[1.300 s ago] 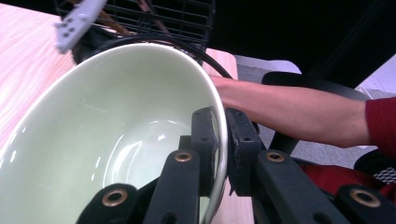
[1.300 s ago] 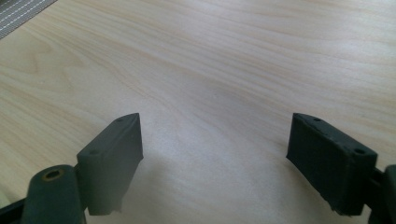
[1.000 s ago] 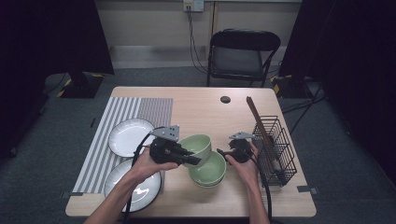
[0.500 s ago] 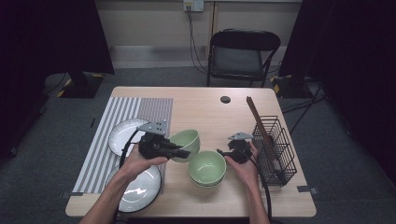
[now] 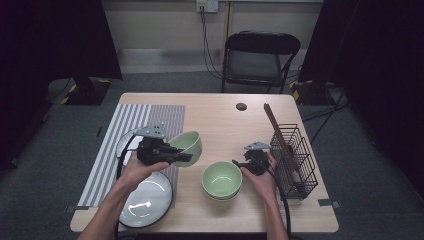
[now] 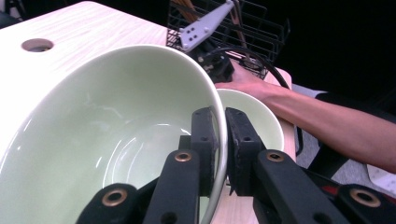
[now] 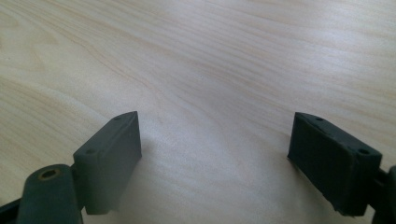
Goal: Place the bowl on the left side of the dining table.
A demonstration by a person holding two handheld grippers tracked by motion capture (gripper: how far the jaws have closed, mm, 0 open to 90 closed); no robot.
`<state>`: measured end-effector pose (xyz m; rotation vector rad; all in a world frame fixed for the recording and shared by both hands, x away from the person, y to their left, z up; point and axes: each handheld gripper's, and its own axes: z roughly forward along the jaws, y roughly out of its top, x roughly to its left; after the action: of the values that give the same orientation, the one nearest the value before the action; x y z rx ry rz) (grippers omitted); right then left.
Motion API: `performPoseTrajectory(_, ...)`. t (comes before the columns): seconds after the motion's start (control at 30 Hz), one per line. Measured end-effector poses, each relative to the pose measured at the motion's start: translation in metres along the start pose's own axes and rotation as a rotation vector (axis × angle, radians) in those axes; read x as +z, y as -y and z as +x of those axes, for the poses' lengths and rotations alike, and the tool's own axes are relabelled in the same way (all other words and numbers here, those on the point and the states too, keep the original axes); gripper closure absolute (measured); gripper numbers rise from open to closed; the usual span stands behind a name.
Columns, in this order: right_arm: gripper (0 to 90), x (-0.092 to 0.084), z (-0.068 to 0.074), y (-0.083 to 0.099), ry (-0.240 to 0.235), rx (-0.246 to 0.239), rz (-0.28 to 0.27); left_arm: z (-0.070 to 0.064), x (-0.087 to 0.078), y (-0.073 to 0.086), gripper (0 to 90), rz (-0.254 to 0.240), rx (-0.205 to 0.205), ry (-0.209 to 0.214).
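My left gripper [image 5: 186, 157] is shut on the rim of a pale green bowl [image 5: 189, 142], held tilted above the table near the striped mat's right edge. In the left gripper view the two jaws pinch the bowl's wall [image 6: 116, 135] from inside and outside, my left gripper [image 6: 218, 156] clamped on the rim. A green bowl stack [image 5: 221, 180] sits on the table to the right, also seen as a bowl [image 6: 254, 119] beyond the held one. My right gripper [image 5: 241, 163] rests just right of the stack, and my right gripper [image 7: 215, 149] is open over bare wood.
Two white plates [image 5: 145, 197] lie on the striped mat [image 5: 127, 125] at the left, one partly behind my left hand. A black wire rack [image 5: 296, 155] holding a brown board stands at the right. A round hole [image 5: 241, 106] marks the table's far side; a chair stands behind.
My left gripper has carried the green bowl leftward, away from the stack toward the mat. The right hand and gripper have stayed put.
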<state>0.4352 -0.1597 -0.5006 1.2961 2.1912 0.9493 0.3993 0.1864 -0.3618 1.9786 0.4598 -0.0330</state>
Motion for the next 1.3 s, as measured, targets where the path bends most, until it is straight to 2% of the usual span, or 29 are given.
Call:
performPoseTrajectory(0.1,16.3,0.0,0.0,0.0,0.0,0.0,0.0,0.004,-0.005,0.003,83.0,-0.004,-0.015,-0.032)
performPoseTrajectory(0.2,16.3,0.0,0.0,0.0,0.0,0.0,0.0,0.008,-0.009,0.005,83.0,-0.01,-0.023,-0.036)
performPoseTrajectory(0.3,16.3,0.0,0.0,0.0,0.0,0.0,0.0,0.012,-0.017,0.009,83.0,-0.014,-0.037,-0.069)
performPoseTrajectory(0.47,16.3,0.0,0.0,0.0,0.0,0.0,0.0,0.017,-0.024,0.012,83.0,-0.024,-0.052,-0.089)
performPoseTrajectory(0.53,16.3,0.0,0.0,0.0,0.0,0.0,0.0,0.02,-0.029,0.014,83.0,-0.03,-0.075,-0.112)
performPoseTrajectory(0.63,16.3,0.0,0.0,0.0,0.0,0.0,0.0,0.024,-0.033,0.016,83.0,-0.031,-0.08,-0.136)
performPoseTrajectory(0.8,16.3,0.0,0.0,0.0,-0.001,0.0,0.0,0.031,-0.04,0.019,83.0,-0.034,-0.086,-0.158)
performPoseTrajectory(0.83,16.3,0.0,0.0,0.0,-0.001,0.0,0.0,0.031,-0.04,0.02,83.0,-0.039,-0.099,-0.162)
performPoseTrajectory(0.97,16.3,0.0,0.0,0.0,-0.001,-0.001,0.0,0.037,-0.048,0.025,83.0,-0.038,-0.108,-0.192)
performPoseTrajectory(1.1,16.3,0.0,0.0,0.0,-0.001,0.0,0.0,0.042,-0.058,0.032,83.0,-0.033,-0.126,-0.241)
performPoseTrajectory(1.2,16.3,0.0,0.0,0.0,0.0,0.0,0.0,0.043,-0.064,0.036,83.0,-0.048,-0.137,-0.235)
performPoseTrajectory(1.3,16.3,0.0,0.0,0.0,0.0,0.0,0.0,0.045,-0.068,0.039,82.9,-0.041,-0.142,-0.26)
